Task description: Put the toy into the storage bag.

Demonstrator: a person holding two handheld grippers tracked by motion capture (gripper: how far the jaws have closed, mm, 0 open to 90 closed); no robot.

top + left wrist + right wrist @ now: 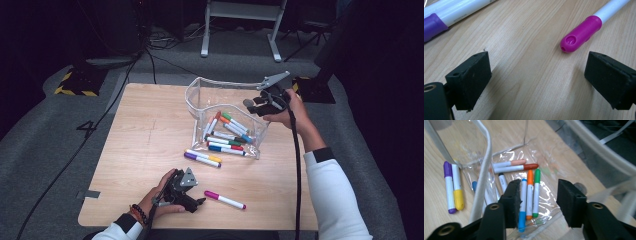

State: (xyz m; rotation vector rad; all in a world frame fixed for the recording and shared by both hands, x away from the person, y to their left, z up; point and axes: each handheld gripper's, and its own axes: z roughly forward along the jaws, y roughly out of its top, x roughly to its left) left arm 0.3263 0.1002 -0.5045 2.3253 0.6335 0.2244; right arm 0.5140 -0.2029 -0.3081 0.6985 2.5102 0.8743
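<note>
High view: wooden table (145,150) with a clear plastic pouch (210,97) standing open near its far middle, several markers lying inside on the pouch's lower wall. Two markers outside it, a purple-capped marker (200,159) and a yellow-capped marker (205,155), lie side by side just beside the pouch's near edge. A magenta-capped marker (224,199) lies alone near the table's front edge, just right of the left gripper (200,202). Left gripper sits low at the table's near edge in the person's left hand (155,197), pointing right toward the magenta marker. Left gripper view: jaws spread wide over bare wood, nothing between them; magenta cap end is just ahead of the right-side jaw, not touching; purple cap at upper left. Right gripper (250,103), in the right hand (290,112), is at the pouch's right far rim. Right gripper view: jaws apart, nothing pinched, looking down into the pouch at a blue-capped marker (523,202), an orange marker (530,192) and a green marker (536,192) lying parallel, with a red-capped marker (516,168) and a peach-capped one above it lying crosswise farther in. Pouch's white rim (482,177) runs past the left-side jaw; cannot tell if it touches the jaw. Grey floor (45,135) around the table; black cable (297,165) trails from the right gripper along the white sleeve.
</note>
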